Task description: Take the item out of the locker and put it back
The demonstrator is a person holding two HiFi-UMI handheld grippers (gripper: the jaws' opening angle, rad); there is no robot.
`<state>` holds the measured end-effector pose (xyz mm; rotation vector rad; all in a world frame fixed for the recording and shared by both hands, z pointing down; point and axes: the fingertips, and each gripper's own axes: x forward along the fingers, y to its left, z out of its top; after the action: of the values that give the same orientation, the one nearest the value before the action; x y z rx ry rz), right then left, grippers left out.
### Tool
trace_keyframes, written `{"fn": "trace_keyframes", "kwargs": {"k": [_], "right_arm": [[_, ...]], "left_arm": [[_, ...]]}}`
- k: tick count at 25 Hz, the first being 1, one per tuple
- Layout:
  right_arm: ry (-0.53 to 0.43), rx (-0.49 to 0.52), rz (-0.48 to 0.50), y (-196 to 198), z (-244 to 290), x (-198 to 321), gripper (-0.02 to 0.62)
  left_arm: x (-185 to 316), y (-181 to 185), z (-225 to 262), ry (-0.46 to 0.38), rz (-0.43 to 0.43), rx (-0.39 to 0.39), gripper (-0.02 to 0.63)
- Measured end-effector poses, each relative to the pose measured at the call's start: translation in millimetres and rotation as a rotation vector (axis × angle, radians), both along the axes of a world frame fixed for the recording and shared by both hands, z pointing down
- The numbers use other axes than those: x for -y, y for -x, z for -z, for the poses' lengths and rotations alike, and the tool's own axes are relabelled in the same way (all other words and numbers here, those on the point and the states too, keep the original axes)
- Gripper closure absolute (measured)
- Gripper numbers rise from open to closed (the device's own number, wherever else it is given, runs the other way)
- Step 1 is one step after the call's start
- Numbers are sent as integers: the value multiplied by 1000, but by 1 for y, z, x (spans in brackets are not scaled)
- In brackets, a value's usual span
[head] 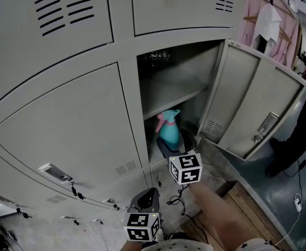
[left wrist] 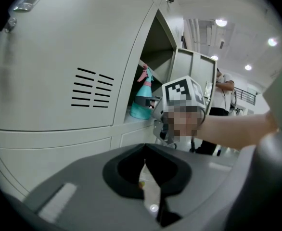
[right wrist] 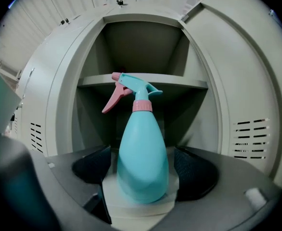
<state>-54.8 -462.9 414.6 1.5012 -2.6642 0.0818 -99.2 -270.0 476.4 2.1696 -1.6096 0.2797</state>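
The spray bottle [right wrist: 143, 158] stands upright on the floor of the open locker [right wrist: 59, 105], under its 1 shelf [right wrist: 141, 82], pink trigger pointing left. The right gripper [right wrist: 143, 168] reaches into that compartment with its jaws spread wide; the bottle's teal body sits between the 2 pads [right wrist: 195, 172], with a gap visible on each side, so nothing squeezes it. The locker door [head: 252, 103] hangs open to the right. The left gripper [left wrist: 146, 170] is held low outside the locker, its jaws pressed together with nothing between them.
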Motion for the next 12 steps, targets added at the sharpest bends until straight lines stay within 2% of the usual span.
{"fn": "trace_keyframes", "kwargs": {"k": [6, 7, 11, 12], "right_arm": [[22, 24, -24, -36, 5, -54, 204], [41, 18, -32, -44, 1, -67, 230], [102, -9, -57, -69, -16, -119, 417], [110, -13, -66, -74, -20, -131, 440]], "left_arm": [[1, -12, 7, -25, -9, 1, 598], [1, -14, 8, -29, -13, 3, 598], [-2, -25, 10, -43, -31, 8, 600], [-3, -28, 10, -43, -36, 7, 600]]}}
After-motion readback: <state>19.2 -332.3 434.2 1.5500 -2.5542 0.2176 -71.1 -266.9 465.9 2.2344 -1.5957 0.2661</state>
